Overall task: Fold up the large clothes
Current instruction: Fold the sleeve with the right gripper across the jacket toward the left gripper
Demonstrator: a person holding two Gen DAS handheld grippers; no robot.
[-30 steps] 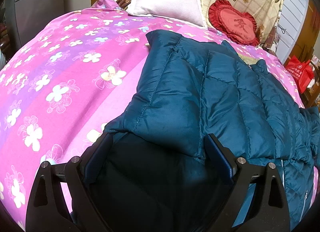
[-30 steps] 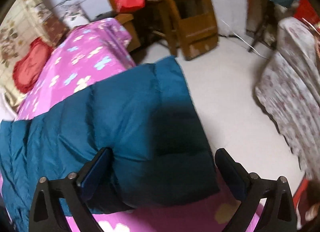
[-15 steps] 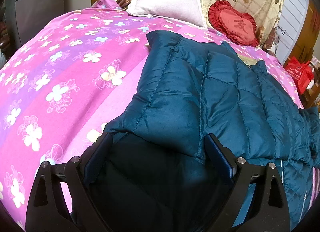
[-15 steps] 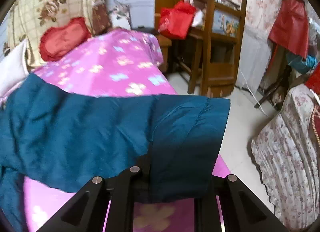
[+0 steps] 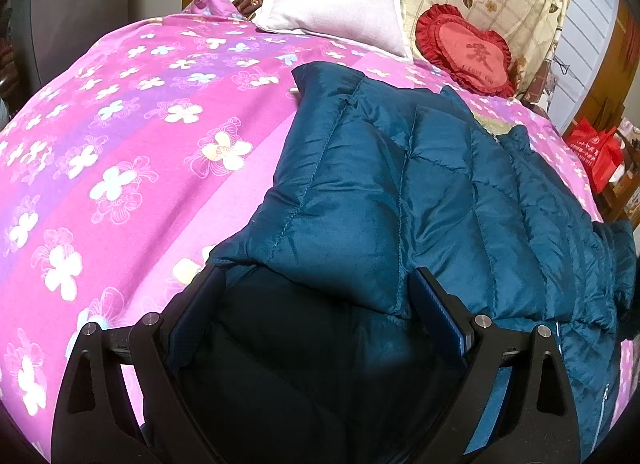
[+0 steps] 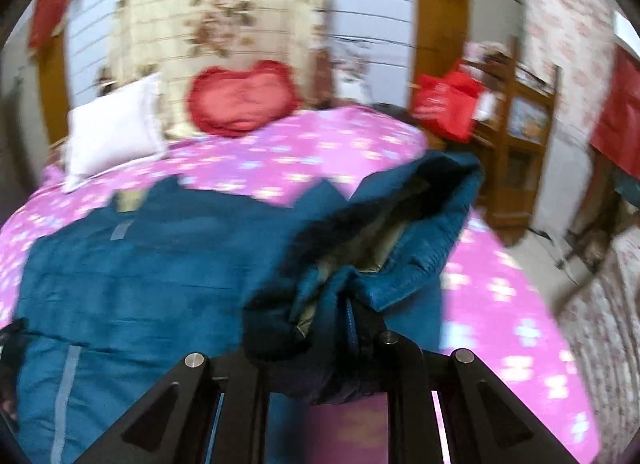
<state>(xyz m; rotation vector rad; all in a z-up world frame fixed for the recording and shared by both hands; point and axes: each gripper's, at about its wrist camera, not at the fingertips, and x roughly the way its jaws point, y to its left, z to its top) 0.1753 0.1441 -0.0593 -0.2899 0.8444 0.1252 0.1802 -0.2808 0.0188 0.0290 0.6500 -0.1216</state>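
Pinching the jacket (image 6: pixel 168 276) sleeve (image 6: pixel 404 232) tight, your right gripper (image 6: pixel 352 328) lifts it mid-fold while your left gripper (image 5: pixel 316 296) sits spread wide over the hem; next, judge carrying it across the body.

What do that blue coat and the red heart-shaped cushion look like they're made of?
The blue coat looks like a padded, down-style jacket in smooth synthetic shell: stitched quilting lines, puffy panels, a soft sheen. The red heart-shaped cushion looks like satin-like fabric with a gathered ruffle edge and stitched characters; the exact fibre cannot be told.
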